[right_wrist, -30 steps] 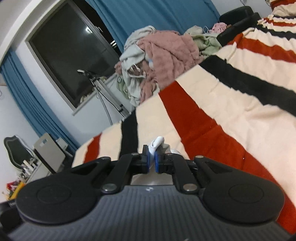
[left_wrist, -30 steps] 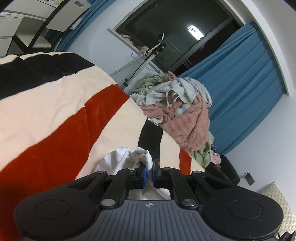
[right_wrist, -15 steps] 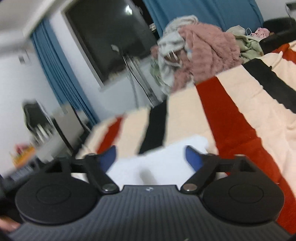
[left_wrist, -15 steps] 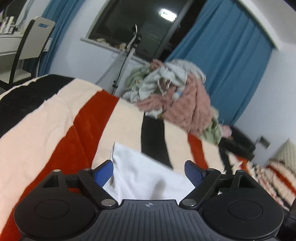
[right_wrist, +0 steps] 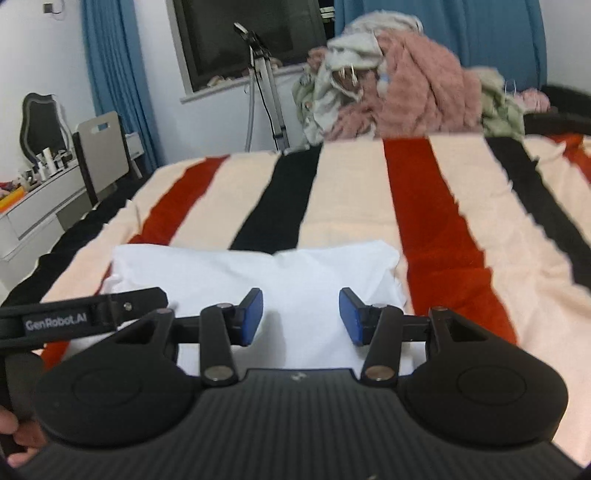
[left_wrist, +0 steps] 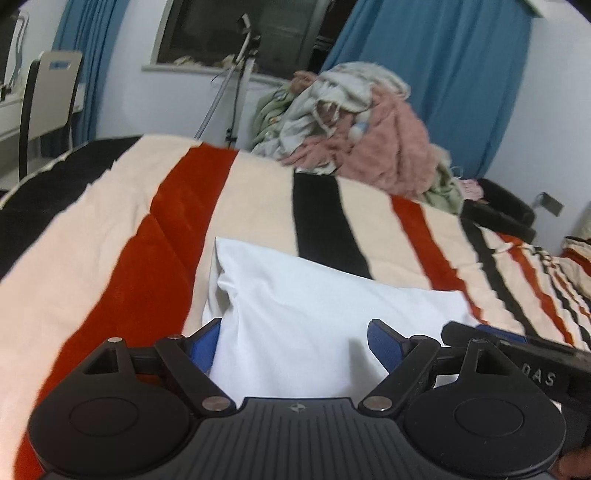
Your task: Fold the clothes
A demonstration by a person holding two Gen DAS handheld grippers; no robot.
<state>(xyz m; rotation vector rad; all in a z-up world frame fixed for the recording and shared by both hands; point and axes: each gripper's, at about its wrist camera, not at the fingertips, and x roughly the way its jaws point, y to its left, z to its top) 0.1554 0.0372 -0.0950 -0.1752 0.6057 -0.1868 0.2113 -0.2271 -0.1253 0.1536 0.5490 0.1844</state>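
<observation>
Both my claws stand wide with nothing between their blue pads: my left claw and my right claw each hang just over the near part of the white garment, which lies folded flat on the bed. Using that garment as my landmark, my left claw sits over its left half, one blue pad at its left edge where the cloth bunches into a small fold, and my right claw sits over its right half; in the left view the black finger of the right claw shows just beside my own, and in the right view the left claw's arm lies across the garment's left corner. Under the garment and spreading out on every side is the striped blanket, cream with red and black bands that run away from me; a black band starts at the garment's far edge, and a broad red one passes its right side. Well beyond the garment, at the far end of the bed, rises a heap of clothes, pink fleece over pale green and grey pieces. Left of that heap stands a metal stand, with a dark window and blue curtains behind, and far off to the garment's left a chair beside a white desk.
</observation>
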